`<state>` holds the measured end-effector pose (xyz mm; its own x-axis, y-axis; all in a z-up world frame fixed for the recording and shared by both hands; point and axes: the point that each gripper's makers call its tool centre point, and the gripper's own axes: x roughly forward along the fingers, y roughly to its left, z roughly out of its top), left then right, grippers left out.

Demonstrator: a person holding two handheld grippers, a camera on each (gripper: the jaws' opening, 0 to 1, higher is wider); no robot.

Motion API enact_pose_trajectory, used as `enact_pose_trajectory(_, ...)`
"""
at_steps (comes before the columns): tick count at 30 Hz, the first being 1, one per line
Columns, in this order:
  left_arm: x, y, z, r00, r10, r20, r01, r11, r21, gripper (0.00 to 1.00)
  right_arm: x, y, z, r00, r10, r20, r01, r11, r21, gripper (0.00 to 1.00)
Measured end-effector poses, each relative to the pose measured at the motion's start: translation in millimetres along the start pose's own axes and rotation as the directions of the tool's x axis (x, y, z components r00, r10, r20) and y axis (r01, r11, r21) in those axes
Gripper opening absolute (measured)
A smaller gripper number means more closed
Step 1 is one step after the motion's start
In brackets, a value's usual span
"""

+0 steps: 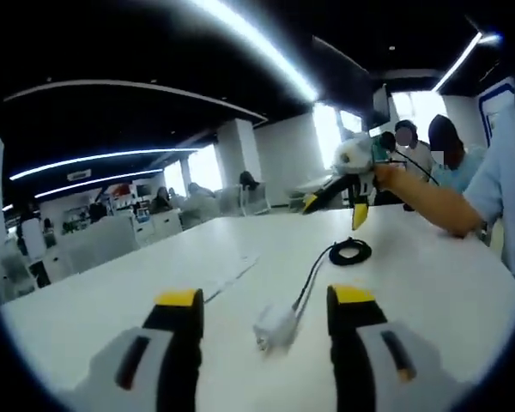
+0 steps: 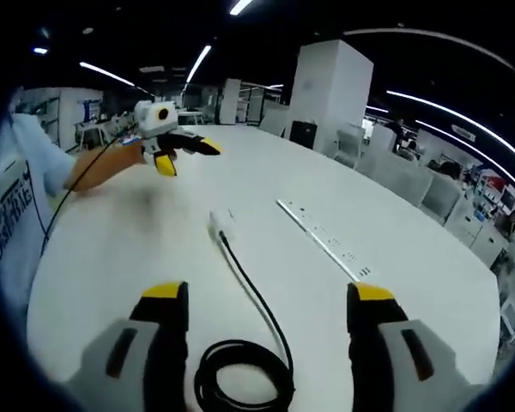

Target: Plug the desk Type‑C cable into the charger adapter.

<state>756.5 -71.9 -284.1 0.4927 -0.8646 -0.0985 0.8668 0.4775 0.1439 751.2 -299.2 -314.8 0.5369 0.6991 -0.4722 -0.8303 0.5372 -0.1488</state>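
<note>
Both tongs gape wide, empty; I'd pin the adapter [image 1: 275, 327] with my left tongs [image 1: 262, 313] first — square, low; the right tongs [image 2: 270, 309] take the cable [image 2: 245, 296].

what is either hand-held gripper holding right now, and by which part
Nothing. The left hand-held gripper and right hand-held gripper are both open above the table, the charger adapter and cable untouched.

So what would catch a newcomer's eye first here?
Probably the black cable running across the white table from its coil near the right gripper to the small white charger adapter, which lies between the open jaws of the left gripper. Next, the long white power strip beside it.
</note>
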Motion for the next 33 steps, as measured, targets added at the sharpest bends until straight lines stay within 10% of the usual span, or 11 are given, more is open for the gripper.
enact_pose_trajectory(15, -53, -18.5, 2.7, 0.996, 0.05, 0.068, -0.042, 0.992, -0.118, 0.77, -5, 17, 20.7, 0.984, -0.136, 0.119, 0.131, 0.99, 0.05, 0.95)
enact_pose_trajectory(21, -67, -36.3, 15.5, 0.995, 0.037, 0.092, -0.026, 0.993, -0.113, 0.78, -27, 31, 43.7, 0.948, -0.169, 0.268, 0.138, 0.982, 0.131, 0.98)
enact_pose_trajectory(33, -87, -61.2, 25.6, 0.988, 0.034, 0.148, -0.018, 0.994, -0.103, 0.93, -58, 69, 44.0, 0.902, -0.237, 0.36, 0.211, 0.971, 0.11, 0.98)
